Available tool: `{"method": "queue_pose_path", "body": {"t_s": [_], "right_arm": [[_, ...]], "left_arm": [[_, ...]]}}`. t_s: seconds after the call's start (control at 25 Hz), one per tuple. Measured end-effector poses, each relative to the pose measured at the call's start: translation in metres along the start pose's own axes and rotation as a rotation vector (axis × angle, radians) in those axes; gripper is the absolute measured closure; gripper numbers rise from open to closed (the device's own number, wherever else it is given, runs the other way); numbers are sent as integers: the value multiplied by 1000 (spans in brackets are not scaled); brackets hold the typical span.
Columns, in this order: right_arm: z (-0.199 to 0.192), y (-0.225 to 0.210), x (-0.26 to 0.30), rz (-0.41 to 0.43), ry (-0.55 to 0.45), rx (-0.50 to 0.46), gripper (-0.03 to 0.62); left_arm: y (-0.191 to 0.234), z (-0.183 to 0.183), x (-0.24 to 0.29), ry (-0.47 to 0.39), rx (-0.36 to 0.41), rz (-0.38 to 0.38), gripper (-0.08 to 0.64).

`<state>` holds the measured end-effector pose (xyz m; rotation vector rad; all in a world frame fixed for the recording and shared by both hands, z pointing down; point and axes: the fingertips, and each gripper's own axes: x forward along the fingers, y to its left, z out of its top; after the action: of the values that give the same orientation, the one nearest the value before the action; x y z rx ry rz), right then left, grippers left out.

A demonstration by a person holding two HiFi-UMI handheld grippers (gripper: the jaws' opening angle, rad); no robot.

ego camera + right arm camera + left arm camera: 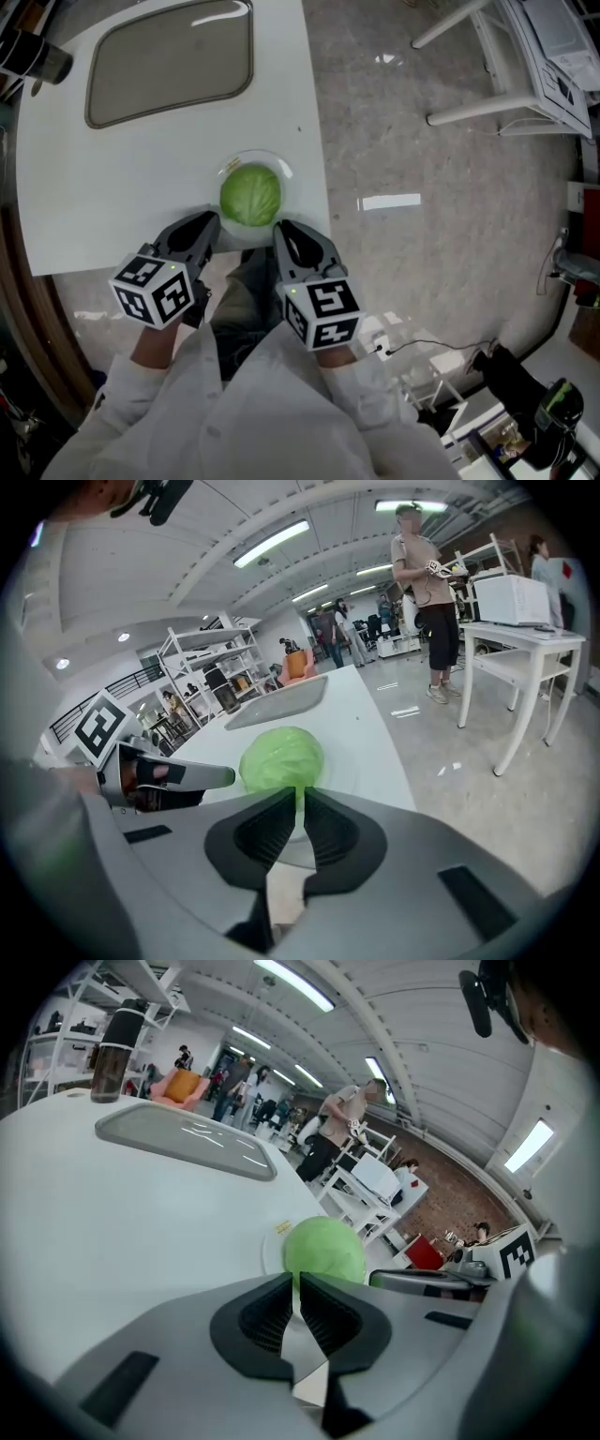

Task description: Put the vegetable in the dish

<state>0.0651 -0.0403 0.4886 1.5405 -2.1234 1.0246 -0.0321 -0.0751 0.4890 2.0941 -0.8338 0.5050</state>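
Observation:
A round green cabbage (250,195) rests in a clear glass dish (284,171) near the front right corner of the white table (112,187). Both grippers sit side by side just short of the table's front edge, tips pointing at the cabbage. My left gripper (208,221) is shut and empty, its tip just left of the cabbage (323,1251). The right gripper (281,231) is likewise shut on nothing, its tip just below the cabbage (281,757). Neither one touches the vegetable.
A large grey tray (172,61) lies at the far side of the table. A dark bottle (117,1054) stands at the far left corner. White tables and chairs (511,66) stand on the speckled floor to the right. People stand in the background.

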Motion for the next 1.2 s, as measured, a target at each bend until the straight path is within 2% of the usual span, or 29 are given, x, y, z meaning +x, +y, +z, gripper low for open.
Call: {"method": "queue_pose_path", "body": {"t_s": [0.16, 0.32, 0.48, 0.72, 0.84, 1.04, 1.2], "right_arm": [[-1, -5, 0, -31, 2, 25, 577], [-2, -6, 1, -22, 0, 55, 577], [-2, -2, 3, 6, -2, 74, 575], [-1, -9, 2, -10, 6, 79, 574], [-3, -13, 2, -20, 20, 84, 514], [-7, -18, 2, -39, 34, 111, 485], [-9, -23, 2, -61, 46, 137, 436]], "left_arm": [[2, 0, 2, 8, -10, 7, 549], [7, -1, 3, 19, -26, 38, 542], [10, -3, 1, 31, -59, 46, 504], [14, -5, 7, 48, -90, 49, 492], [14, -6, 8, 55, -106, 48, 487], [14, -7, 10, 71, -110, 54, 480], [16, -8, 11, 79, -122, 66, 471]]}}
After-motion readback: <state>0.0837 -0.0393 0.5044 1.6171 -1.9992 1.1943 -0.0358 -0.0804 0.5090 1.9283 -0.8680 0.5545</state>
